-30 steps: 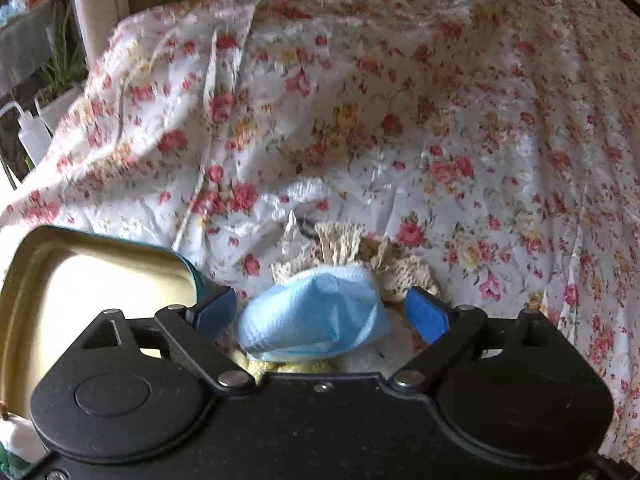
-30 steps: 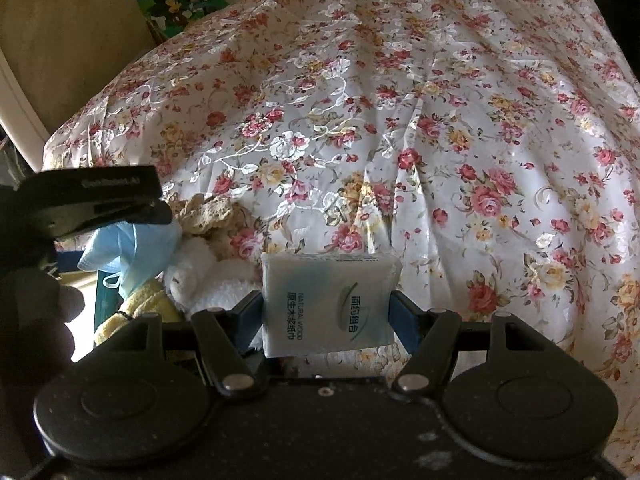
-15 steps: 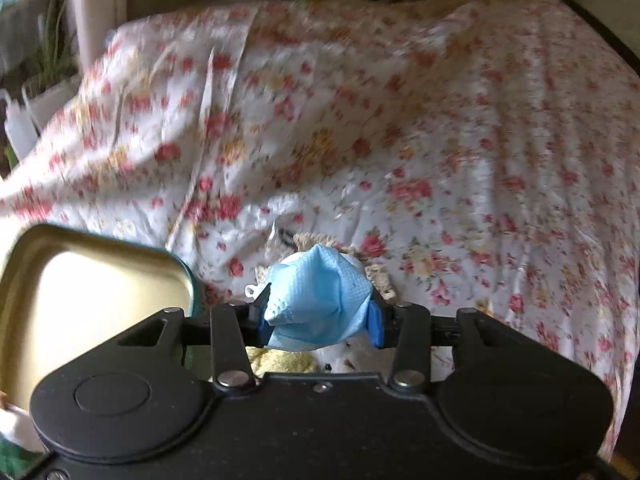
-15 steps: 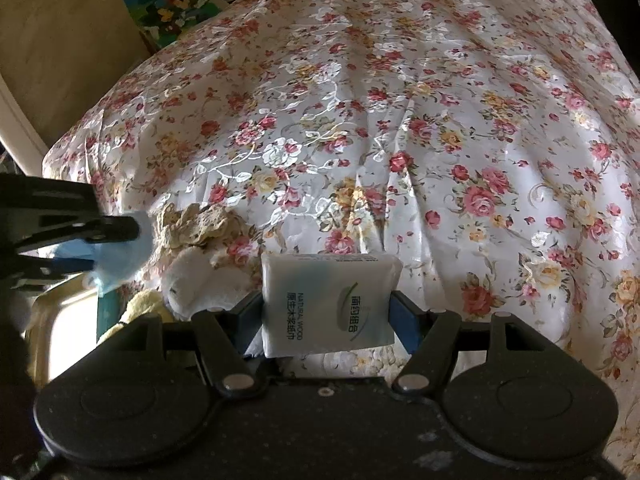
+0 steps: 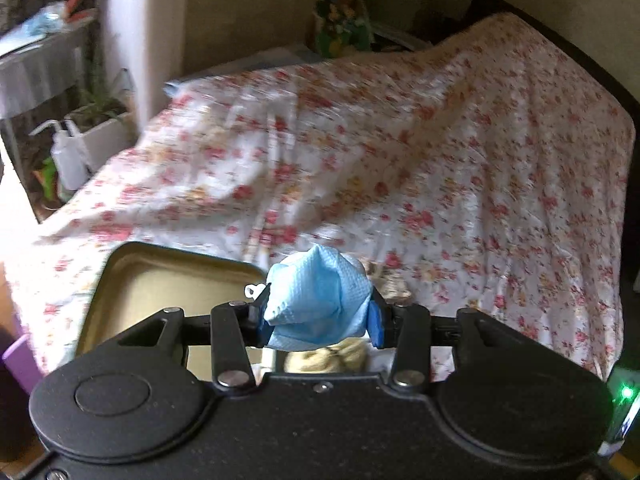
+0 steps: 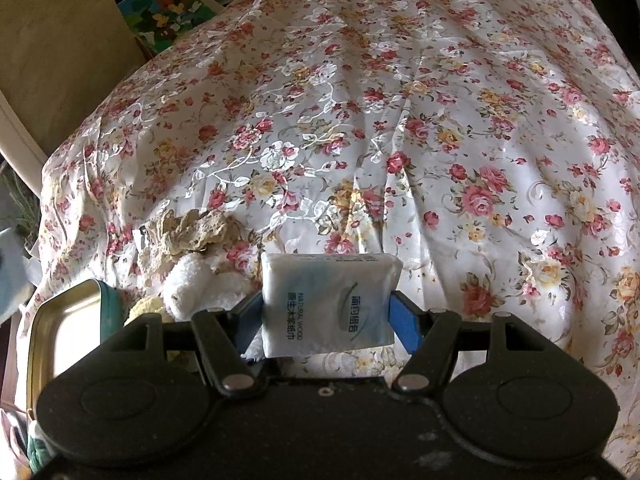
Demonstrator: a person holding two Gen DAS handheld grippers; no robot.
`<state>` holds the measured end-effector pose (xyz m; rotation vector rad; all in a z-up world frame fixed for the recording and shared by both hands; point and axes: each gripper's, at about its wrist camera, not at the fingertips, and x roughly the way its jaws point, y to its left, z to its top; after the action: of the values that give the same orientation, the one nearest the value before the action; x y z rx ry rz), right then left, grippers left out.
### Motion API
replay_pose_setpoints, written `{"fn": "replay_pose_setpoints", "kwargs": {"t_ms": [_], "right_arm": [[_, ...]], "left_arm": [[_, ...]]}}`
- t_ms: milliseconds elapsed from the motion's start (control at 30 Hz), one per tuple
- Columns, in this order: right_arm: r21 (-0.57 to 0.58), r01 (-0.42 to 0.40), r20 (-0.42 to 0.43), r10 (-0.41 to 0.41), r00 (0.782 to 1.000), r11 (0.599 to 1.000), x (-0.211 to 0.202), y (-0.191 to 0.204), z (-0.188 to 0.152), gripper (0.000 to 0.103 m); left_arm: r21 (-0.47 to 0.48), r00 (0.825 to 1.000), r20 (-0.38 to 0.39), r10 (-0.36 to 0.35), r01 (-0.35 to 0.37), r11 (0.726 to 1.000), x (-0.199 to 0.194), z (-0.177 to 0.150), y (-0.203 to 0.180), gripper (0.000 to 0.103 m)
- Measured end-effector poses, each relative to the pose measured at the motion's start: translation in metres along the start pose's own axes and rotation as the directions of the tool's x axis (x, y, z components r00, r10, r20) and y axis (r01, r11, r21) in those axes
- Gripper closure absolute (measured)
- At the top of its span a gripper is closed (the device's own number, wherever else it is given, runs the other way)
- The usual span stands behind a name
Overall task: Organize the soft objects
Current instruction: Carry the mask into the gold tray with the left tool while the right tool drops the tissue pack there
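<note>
Showing both grippers loaded above a bed covered by a floral sheet [image 6: 400, 120]. The left gripper [image 5: 318, 314] has its blue-padded jaws clamped on a crumpled light-blue face mask [image 5: 316, 304]; the mask's dimpled fabric is bunched into a peaked wad, a white ear loop [image 5: 253, 290] protruding at its left edge, and it is held clear of the sheet, to the right of an open metal tin [image 5: 160, 276] with a pale gold interior. The right gripper [image 6: 326, 312] has its jaws closed on a white tissue pack [image 6: 328, 304], a soft rectangular packet in glossy wrap printed with green and blue lettering and a green swoosh, held upright above the sheet. On the sheet to the left of the pack lie a beige lace cloth [image 6: 188, 232], a white fluffy item [image 6: 192, 284] and, partly hidden, a yellow fluffy item [image 6: 146, 306], all just beside the tin's teal outer wall [image 6: 110, 308]. The left wrist view is motion-blurred over the sheet.
</note>
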<state>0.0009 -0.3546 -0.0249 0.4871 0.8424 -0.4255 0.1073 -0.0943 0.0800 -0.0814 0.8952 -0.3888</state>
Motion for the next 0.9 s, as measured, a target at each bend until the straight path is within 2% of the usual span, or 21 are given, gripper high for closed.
{"fn": "replay_pose_setpoints", "kwargs": {"t_ms": [333, 433, 533, 767, 900], "right_arm": [[-0.077, -0.004, 0.063, 0.009, 0.998, 0.997, -0.015, 0.018, -0.004, 0.036], [-0.119, -0.003, 0.106, 0.016, 0.994, 0.993, -0.025, 0.029, -0.007, 0.036], [-0.157, -0.031, 0.123, 0.051, 0.991, 0.987, -0.035, 0.042, -0.012, 0.036], [-0.252, -0.109, 0.128, 0.145, 0.981, 0.962, -0.059, 0.085, -0.031, 0.036], [-0.296, -0.156, 0.084, 0.188, 0.979, 0.942, -0.062, 0.115, -0.043, 0.036]], "left_arm": [[-0.057, 0.998, -0.018, 0.067, -0.068, 0.996, -0.031, -0.008, 0.06, 0.059], [-0.075, 0.998, -0.046, 0.052, -0.056, 0.996, -0.035, -0.012, 0.076, 0.059], [-0.106, 0.997, -0.064, 0.042, -0.049, 0.993, -0.037, -0.017, 0.089, 0.059], [-0.085, 0.996, -0.081, 0.023, -0.03, 0.996, -0.038, -0.027, 0.097, 0.059], [-0.088, 0.996, -0.083, 0.023, -0.031, 0.996, -0.033, -0.026, 0.1, 0.059]]}}
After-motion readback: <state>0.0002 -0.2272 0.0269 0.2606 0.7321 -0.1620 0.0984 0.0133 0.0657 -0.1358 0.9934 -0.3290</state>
